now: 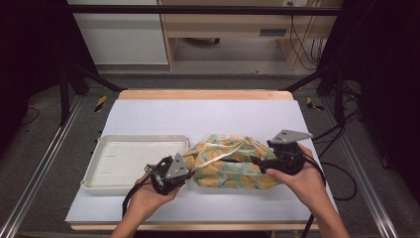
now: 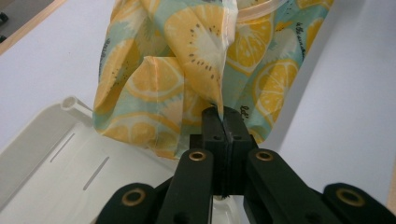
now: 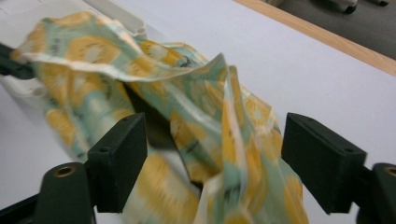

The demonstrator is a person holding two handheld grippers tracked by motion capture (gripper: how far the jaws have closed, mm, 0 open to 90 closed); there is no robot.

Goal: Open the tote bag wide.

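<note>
A teal cloth bag printed with yellow lemon slices (image 1: 225, 162) lies crumpled at the middle of the white table cover. My left gripper (image 1: 190, 171) is at its left end, jaws shut on a fold of the bag (image 2: 210, 70). My right gripper (image 1: 255, 161) is at the bag's right end. Its jaws stand wide apart, with the bag's rim (image 3: 219, 121) lying loose between the two pads, touched by neither. In the right gripper view the fabric is blurred.
A shallow white tray (image 1: 133, 161) sits left of the bag, its corner (image 2: 74, 105) under the bag's edge. The table's wooden edge (image 1: 205, 94) runs along the far side. Dark frame posts and cables stand off the table on both sides.
</note>
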